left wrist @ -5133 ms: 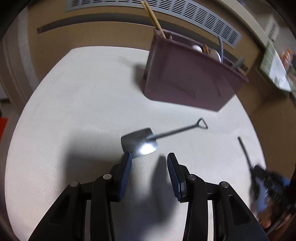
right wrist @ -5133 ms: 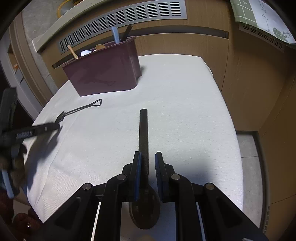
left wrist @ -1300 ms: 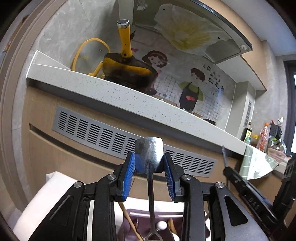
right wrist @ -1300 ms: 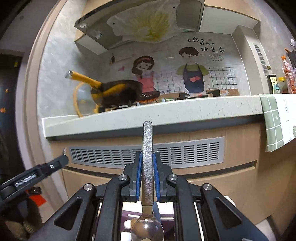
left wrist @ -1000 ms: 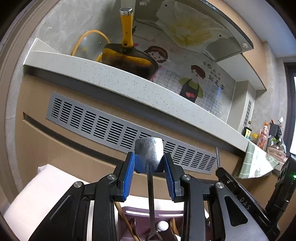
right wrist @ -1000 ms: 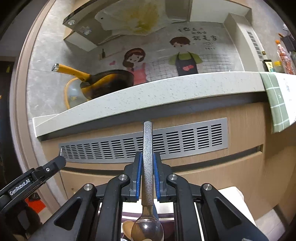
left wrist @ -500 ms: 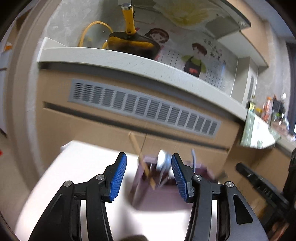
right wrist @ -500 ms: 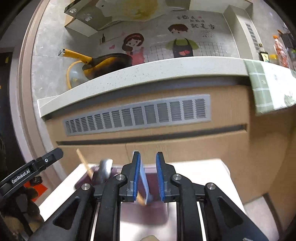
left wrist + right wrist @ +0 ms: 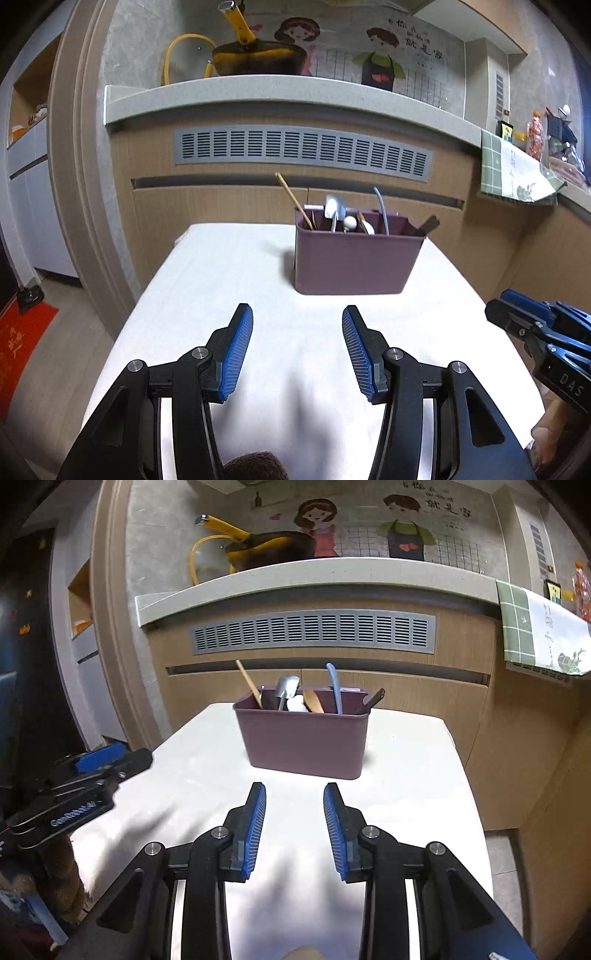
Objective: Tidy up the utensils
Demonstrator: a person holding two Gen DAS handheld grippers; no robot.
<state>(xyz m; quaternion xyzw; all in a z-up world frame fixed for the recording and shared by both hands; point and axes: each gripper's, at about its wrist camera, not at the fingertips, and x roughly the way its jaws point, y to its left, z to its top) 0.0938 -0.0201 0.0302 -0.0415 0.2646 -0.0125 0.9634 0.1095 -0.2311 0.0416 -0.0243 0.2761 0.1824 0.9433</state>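
both claws are now hanging empty over the worktop [image 9: 221, 266], where a second ago each one was clamping a utensil upright above the maroon caddy [image 9: 356, 260]. the small shovel-shaped spoon [image 9: 333, 213] that the left claw [image 9: 297, 350] was pinching by its blade is now standing in the caddy, blade up, toward the caddy's left end. the dark-handled spoon [image 9: 371, 700] that the right claw [image 9: 294, 830] was holding is now leaning out of the caddy's right end, only its dark handle showing above the rim.

the left claw is sitting wide open, its blue ribbed pads [image 9: 236, 354] well apart with nothing between them, pointing at the caddy from in front of it. the right claw is also sitting open, a little narrower, its blue pads [image 9: 255, 829] bare, aimed at the caddy's front wall. in the left wrist view the right claw [image 9: 517, 314] is showing at the far right edge, level with the caddy's base; in the right wrist view the left claw [image 9: 110, 760] is showing at the left edge, off the caddy's left side.

the caddy is standing upright on the white worktop, nearer its far edge. sticking out of it, besides the two spoons, are a wooden stick [image 9: 249, 683] leaning left, a white spoon [image 9: 295, 703], a wooden spoon [image 9: 314, 701] and a pale blue handle [image 9: 334, 686]. behind the caddy a wood-panelled counter front is carrying a grey vent grille [image 9: 312, 629], and a yellow-handled pan [image 9: 266, 550] is resting on the ledge above it.
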